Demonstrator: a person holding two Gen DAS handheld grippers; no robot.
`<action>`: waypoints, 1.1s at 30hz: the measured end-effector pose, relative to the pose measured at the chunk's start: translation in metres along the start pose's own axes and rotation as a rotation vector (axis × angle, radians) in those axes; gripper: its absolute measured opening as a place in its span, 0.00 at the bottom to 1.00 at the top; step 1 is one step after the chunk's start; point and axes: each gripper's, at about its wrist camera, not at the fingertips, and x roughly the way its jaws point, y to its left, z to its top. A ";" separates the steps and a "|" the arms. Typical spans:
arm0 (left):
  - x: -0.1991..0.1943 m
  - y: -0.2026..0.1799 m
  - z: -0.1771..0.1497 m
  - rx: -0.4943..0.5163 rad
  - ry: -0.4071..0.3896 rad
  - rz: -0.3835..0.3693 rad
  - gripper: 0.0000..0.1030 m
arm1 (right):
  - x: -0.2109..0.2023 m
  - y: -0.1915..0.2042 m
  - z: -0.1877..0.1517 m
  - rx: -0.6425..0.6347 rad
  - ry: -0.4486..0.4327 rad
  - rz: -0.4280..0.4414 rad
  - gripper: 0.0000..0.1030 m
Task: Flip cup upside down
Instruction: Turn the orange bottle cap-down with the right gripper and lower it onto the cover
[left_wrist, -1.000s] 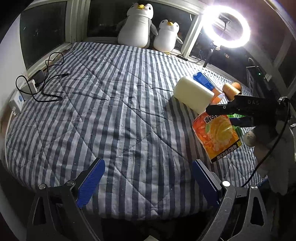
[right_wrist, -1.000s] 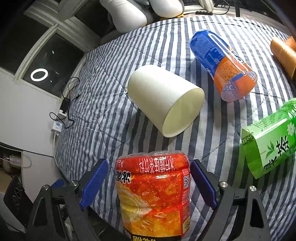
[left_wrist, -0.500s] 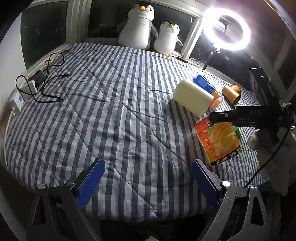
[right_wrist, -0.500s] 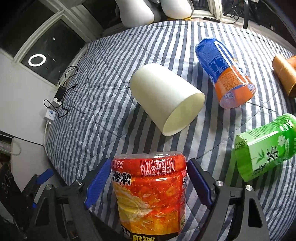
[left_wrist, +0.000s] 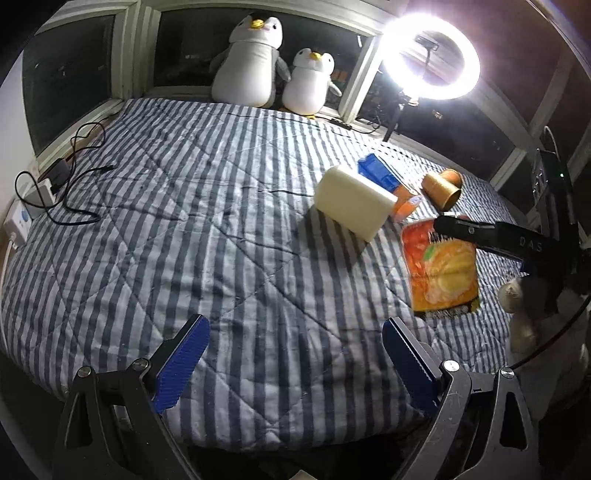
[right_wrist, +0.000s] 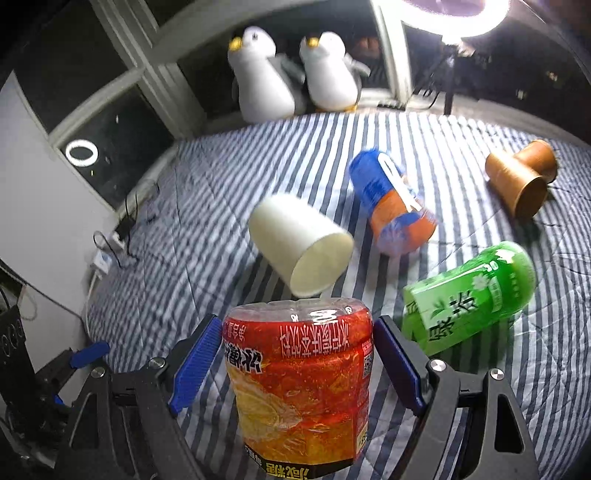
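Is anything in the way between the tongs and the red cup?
Nothing is. The right tongs already grip the red cup on both sides and hold it above the striped blanket. The left tongs are open and empty.

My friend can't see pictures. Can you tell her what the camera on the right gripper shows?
The right gripper holds a red and orange noodle cup between its blue fingers, above a striped blanket. Behind it, a white cup, a blue and orange cup, a brown cup and a green cup lie on their sides. Two toy penguins sit by the window.
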 end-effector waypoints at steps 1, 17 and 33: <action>0.000 -0.002 0.000 0.003 0.000 -0.002 0.94 | 0.000 -0.001 -0.001 0.006 -0.026 -0.010 0.79; -0.008 -0.019 0.001 0.046 -0.032 -0.009 0.94 | 0.000 -0.003 -0.024 -0.048 -0.250 -0.157 0.78; -0.011 -0.032 0.000 0.088 -0.061 0.000 0.94 | -0.015 0.005 -0.050 -0.090 -0.232 -0.181 0.78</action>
